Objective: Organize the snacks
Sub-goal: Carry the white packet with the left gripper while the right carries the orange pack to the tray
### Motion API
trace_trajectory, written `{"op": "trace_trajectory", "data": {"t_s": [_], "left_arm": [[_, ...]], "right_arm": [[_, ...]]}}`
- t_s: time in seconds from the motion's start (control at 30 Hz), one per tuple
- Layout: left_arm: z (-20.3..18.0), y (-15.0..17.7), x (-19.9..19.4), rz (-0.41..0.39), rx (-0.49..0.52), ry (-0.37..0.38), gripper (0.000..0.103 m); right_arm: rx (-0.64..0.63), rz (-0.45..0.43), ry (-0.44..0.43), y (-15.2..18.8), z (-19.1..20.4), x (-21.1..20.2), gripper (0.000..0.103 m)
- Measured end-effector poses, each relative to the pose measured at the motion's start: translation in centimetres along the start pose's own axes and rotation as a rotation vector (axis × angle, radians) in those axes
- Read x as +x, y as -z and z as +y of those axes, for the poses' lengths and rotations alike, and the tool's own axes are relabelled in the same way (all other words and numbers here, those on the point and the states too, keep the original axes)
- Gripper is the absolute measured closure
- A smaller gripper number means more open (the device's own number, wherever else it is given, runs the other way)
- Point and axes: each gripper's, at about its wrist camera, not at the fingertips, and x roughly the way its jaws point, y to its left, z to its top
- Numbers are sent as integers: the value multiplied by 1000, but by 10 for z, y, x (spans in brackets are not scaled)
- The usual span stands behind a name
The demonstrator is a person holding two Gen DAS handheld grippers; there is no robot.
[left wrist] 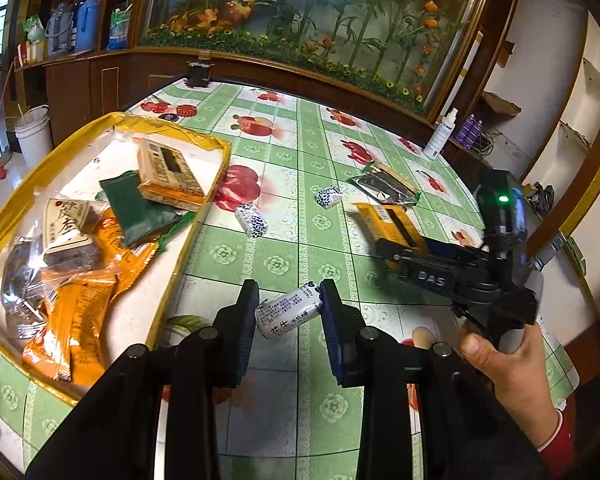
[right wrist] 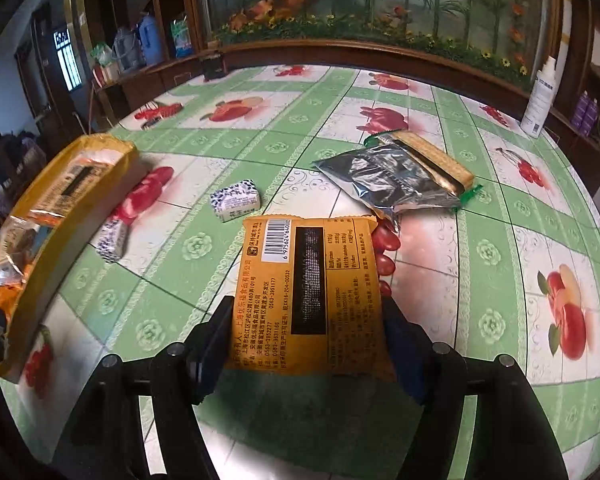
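Note:
My left gripper [left wrist: 288,312] is shut on a small white-and-blue wrapped candy [left wrist: 288,310], held just above the tablecloth. My right gripper [right wrist: 308,340] is shut on an orange snack packet [right wrist: 312,292] with a barcode; in the left wrist view the right gripper [left wrist: 384,250] and that orange packet [left wrist: 388,226] sit right of centre. A gold-rimmed box [left wrist: 204,216] at left holds several snack packets [left wrist: 168,172]; its gold wall shows in the right wrist view [right wrist: 60,248]. Two more candies [left wrist: 251,220] [left wrist: 329,196] and a silver packet [left wrist: 384,186] over a biscuit pack lie on the table.
The table has a green fruit-print cloth [left wrist: 300,128]. A white spray bottle [left wrist: 440,136] stands at its far right edge, and a dark small object [left wrist: 199,73] at the far edge. A wooden cabinet with a flower panel [left wrist: 308,20] runs behind.

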Motion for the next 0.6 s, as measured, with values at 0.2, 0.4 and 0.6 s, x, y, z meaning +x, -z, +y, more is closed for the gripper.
{"op": "trace_trajectory", "data": {"t_s": [0.2,0.4,0.6], "left_arm": [[7,6,-10,-10,-9,-64,75],[16,10,-23,-32,-37,-92,75],[25,11,-37,-59,-47,-120,74]], "right_arm": [[-47,-75,-26,2,23,-40,32],[-137,-125,-30,1,60,-68,32],[-210,-160,-43,4,93,-86,32]]}}
